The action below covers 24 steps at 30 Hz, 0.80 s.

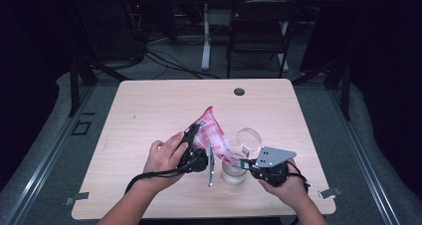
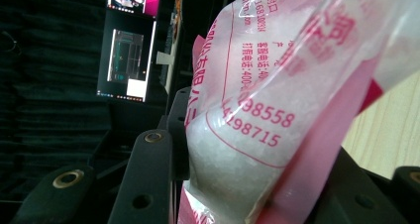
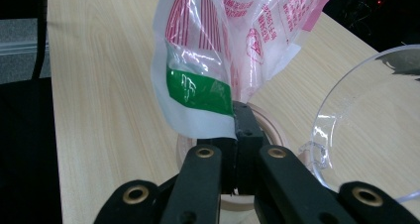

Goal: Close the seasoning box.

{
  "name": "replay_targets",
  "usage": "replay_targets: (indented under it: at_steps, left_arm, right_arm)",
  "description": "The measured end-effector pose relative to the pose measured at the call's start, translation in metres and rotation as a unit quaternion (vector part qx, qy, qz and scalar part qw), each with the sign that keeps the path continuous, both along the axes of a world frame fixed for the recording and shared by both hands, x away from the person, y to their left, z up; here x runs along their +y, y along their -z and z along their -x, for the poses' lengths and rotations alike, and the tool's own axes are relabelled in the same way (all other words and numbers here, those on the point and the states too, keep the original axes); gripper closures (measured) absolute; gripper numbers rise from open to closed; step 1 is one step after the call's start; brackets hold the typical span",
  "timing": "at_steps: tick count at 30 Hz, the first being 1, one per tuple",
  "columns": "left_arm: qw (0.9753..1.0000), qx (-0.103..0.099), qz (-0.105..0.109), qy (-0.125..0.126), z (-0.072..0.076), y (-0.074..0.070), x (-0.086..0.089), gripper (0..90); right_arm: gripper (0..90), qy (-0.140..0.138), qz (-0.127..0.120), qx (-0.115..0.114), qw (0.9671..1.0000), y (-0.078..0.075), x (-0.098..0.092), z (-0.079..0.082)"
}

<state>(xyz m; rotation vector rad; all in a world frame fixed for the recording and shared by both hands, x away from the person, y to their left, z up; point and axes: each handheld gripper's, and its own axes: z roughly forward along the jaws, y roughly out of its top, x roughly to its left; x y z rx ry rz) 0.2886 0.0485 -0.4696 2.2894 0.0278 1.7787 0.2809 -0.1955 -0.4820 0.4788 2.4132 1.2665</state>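
Your left tongs (image 1: 195, 146) clench the pink bag (image 1: 211, 131) at its body, your right tongs (image 1: 247, 164) pinch its lower corner — it hangs between them, tilted over the glass jar (image 1: 233, 172) on the worktop (image 1: 149, 105).

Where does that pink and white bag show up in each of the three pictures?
High view: the bag hangs mid-table, between both tools.
Left gripper view: it covers the right half, clamped between the jaws.
Right gripper view: top centre, its corner pinched above the jar.
Shared landmark: the wooden table.
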Motion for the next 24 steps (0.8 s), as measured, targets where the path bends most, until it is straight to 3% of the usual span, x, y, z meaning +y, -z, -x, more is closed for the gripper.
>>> replay_targets:
  at_steps: [24]
  left_arm:
    - [1.0,-0.002,-0.003,0.002,-0.0003,-0.0018,-0.0012,64.6]
  right_arm:
    - [90.0,0.0,0.0,0.0,1.0,0.0001,-0.0005,-0.0004]
